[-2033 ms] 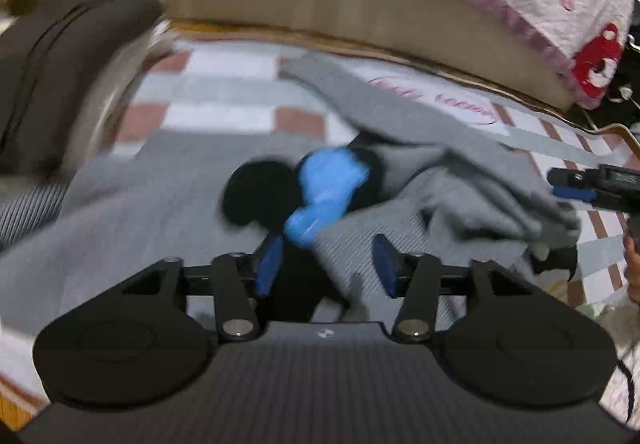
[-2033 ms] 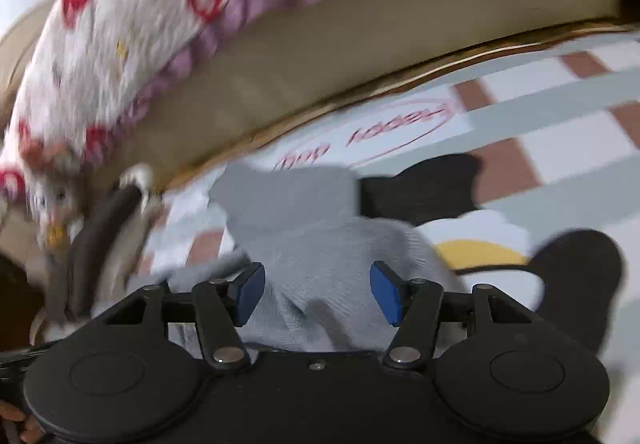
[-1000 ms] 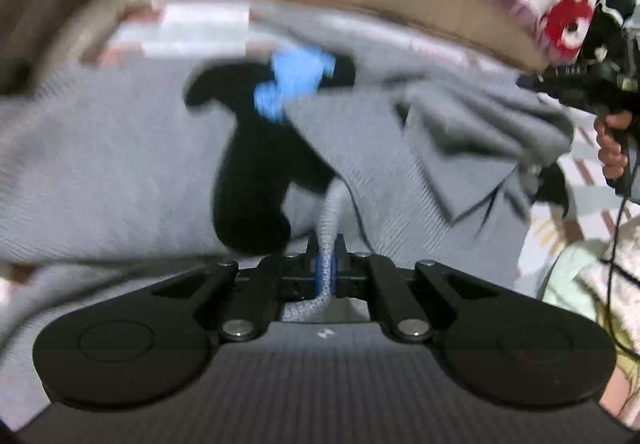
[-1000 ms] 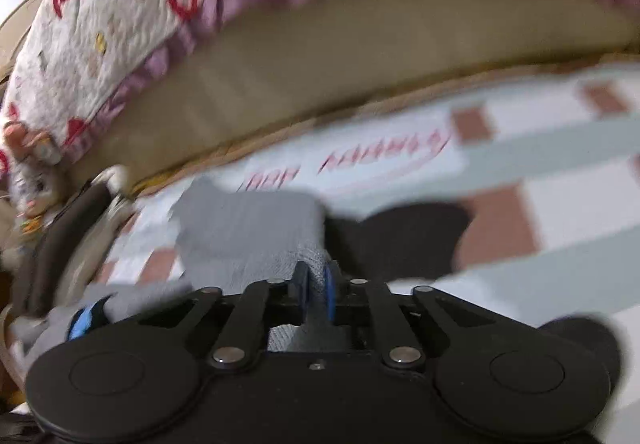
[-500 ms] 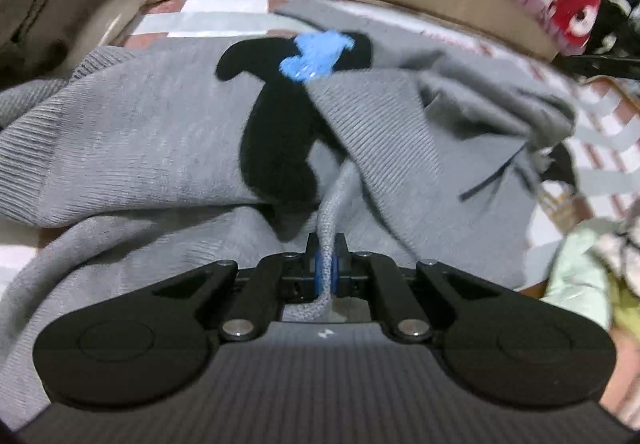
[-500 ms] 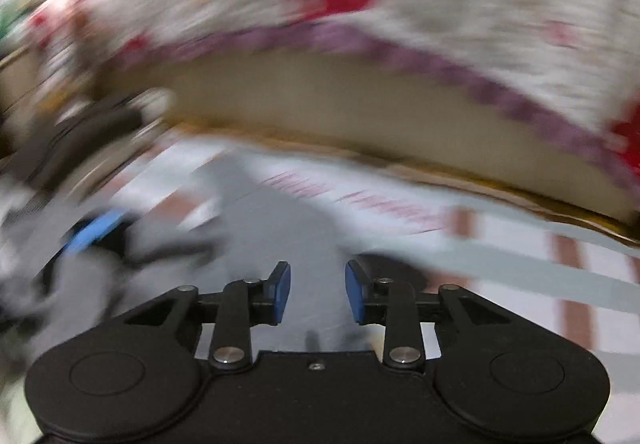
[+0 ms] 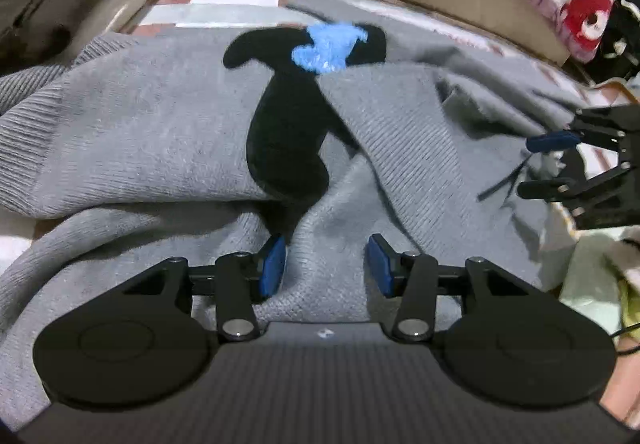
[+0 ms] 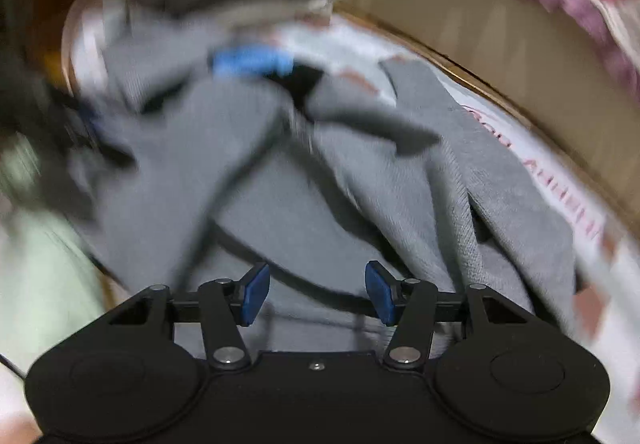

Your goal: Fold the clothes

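Knit bunches between the left hand-held gripper [image 7: 326, 264], its jaws opening, pads clear of cloth; the right hand-held gripper [image 8: 317, 294] is opening too, empty; the sweater [image 7: 160, 131], grey with a black-and-blue motif, lies crumpled on the mat [image 8: 540, 147]; soft, limp, probably best taken by hem or cuff.

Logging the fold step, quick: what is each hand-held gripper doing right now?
Left hand-held gripper: jaws opening, gray sweater lies between the pads, not pinched.
Right hand-held gripper: jaws opening, holding nothing.
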`<state>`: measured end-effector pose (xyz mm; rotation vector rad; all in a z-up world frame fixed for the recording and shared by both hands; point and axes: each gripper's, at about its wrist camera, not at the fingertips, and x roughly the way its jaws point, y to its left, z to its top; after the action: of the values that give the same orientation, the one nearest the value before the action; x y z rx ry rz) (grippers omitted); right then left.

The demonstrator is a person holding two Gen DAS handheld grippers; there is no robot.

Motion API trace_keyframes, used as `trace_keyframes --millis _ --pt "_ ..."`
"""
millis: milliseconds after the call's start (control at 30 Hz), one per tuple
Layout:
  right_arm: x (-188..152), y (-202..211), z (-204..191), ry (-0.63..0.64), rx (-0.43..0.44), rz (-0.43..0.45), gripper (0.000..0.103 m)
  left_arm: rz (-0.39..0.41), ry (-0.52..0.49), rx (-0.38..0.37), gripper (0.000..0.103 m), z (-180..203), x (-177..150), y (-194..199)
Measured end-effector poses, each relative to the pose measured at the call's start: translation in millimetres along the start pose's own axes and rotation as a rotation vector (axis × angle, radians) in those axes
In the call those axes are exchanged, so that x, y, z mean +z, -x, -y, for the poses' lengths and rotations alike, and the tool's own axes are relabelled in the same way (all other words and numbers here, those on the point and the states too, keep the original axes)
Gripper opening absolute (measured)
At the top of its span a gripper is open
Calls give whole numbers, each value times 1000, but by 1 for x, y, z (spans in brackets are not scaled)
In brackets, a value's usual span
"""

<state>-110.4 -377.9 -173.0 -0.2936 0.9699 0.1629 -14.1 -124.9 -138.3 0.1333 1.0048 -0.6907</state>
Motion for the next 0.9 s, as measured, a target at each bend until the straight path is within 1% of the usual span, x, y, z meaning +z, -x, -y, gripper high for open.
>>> trace_keyframes --millis 67,133,167,233,267,300,333,367,467,500,567,633,700,767,867,900 --pt "-1 -18 -10 101 -33 -33 57 -9 19 2 45 -1 2 -5" --pt "-1 -31 -9 148 -43 -29 57 -1 24 -1 45 -1 4 -5" --pt "-1 -35 -3 144 -41 -11 56 3 25 1 45 -1 4 -5" --pt "-2 -40 16 99 -23 51 53 13 29 15 47 -1 5 -6" --pt "-1 -42 25 76 -35 70 41 17 31 25 50 -1 5 -6" --pt "0 -42 30 55 -54 80 21 21 34 30 50 -2 5 -6" --pt "2 -40 34 36 -63 92 12 22 37 26 50 -2 5 -6" --pt "3 -35 38 3 -46 113 2 23 41 23 50 -3 5 -6" --pt "6 -3 55 -157 67 217 2 25 44 13 50 -5 4 -5" --pt "6 7 63 -229 103 252 3 25 43 11 50 -5 3 -5" --pt "-1 19 89 -415 175 303 3 23 44 2 50 -6 3 -4" --pt "-6 20 115 -572 237 329 3 30 41 -12 50 -5 6 -1" --pt "-10 10 140 -700 286 320 3 63 14 -33 50 -1 14 9" --pt "-16 -11 159 -820 328 287 3 122 -30 -66 50 7 27 24" --pt "-27 -37 176 -939 360 251 3 180 -98 -183 50 24 48 39" --pt "-29 -43 177 -955 362 241 3 189 -133 -217 51 32 54 39"
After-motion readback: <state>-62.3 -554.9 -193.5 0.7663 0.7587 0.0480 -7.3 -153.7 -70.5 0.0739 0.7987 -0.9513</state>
